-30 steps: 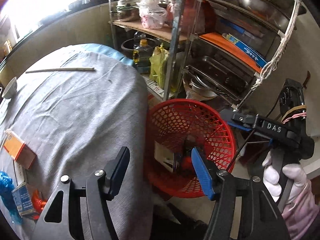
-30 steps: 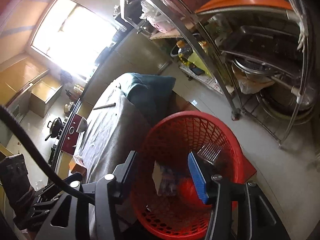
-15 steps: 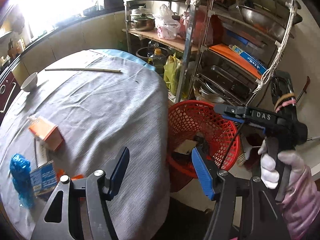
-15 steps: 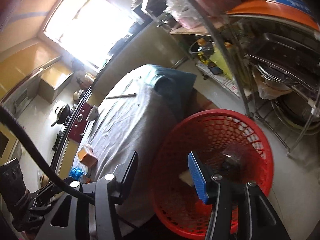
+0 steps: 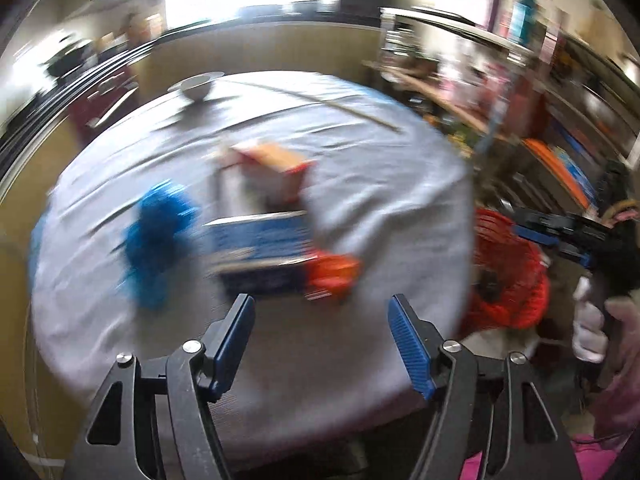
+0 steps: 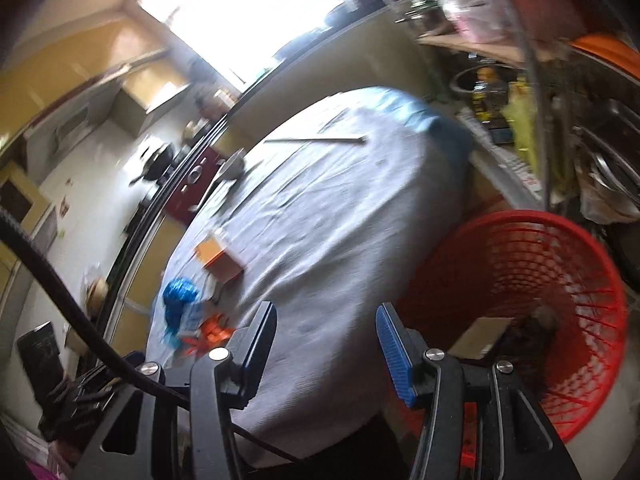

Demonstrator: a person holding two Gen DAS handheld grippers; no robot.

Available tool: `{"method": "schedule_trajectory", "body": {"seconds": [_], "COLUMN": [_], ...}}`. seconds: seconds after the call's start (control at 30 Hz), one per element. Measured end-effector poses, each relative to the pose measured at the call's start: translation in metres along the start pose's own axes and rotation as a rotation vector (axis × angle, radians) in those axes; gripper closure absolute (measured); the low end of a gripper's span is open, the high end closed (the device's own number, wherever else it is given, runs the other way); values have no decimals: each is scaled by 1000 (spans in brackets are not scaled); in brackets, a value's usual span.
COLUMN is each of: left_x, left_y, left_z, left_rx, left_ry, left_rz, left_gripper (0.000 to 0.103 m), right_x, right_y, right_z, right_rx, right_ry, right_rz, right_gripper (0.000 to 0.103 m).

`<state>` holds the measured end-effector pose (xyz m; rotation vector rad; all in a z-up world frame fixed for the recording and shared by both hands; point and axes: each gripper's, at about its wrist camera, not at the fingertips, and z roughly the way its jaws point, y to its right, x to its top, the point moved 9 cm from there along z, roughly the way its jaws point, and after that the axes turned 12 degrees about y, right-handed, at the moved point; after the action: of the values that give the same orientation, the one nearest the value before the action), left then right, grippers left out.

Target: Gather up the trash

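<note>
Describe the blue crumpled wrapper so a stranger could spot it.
On the grey-clothed round table, find the trash cluster. The blue crumpled wrapper lies at its left end, beside the blue box: it alone is soft and wrinkled, not boxy.

The left gripper (image 5: 321, 344) is built of black angular arms tipped with 2 blue ribbed pads, with silver screws set behind them. The right gripper (image 6: 326, 350) is made alike; a thick black cable is seen left of it. A white glove (image 5: 588, 330) and pink sleeve (image 5: 618, 392) are worn.
</note>
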<state>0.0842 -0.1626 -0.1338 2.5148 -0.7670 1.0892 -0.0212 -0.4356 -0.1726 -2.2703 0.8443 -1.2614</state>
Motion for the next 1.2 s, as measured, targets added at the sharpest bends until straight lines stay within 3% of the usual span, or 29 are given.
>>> {"method": "schedule_trajectory", "body": {"seconds": [0.13, 0.3, 0.43, 0.57, 0.7, 0.87, 1.07, 1.2], "left_x": [-17, -29, -33, -40, -49, -55, -55, -47], "left_y": [-53, -91, -102, -111, -124, -135, -139, -135], "left_z": [0, -4, -5, -6, -8, -10, -10, -8], "left_rx": [96, 146, 148, 146, 151, 159, 168, 146], "left_ry": [-24, -19, -10, -13, -18, -21, -21, -19], "left_rz": [-84, -166, -189, -214, -244, -273, -281, -294], "left_gripper": [33, 33, 33, 33, 33, 33, 33, 33], "right_x": [-18, -52, -78, -87, -93, -104, -127, -148], "right_y": [-50, -110, -139, -153, -157, -154, -168, -178], "right_z": [24, 61, 93, 115, 132, 155, 159, 134], "right_rx": [83, 193, 184, 172, 144, 161, 189, 257], "right_ry": [-78, -210, -293, -302, -297, -360, -382, -413], "right_rz": [-75, -120, -180, -308, -548, -659, -713, -656], "right_gripper": [47, 47, 47, 47, 47, 47, 61, 64]}}
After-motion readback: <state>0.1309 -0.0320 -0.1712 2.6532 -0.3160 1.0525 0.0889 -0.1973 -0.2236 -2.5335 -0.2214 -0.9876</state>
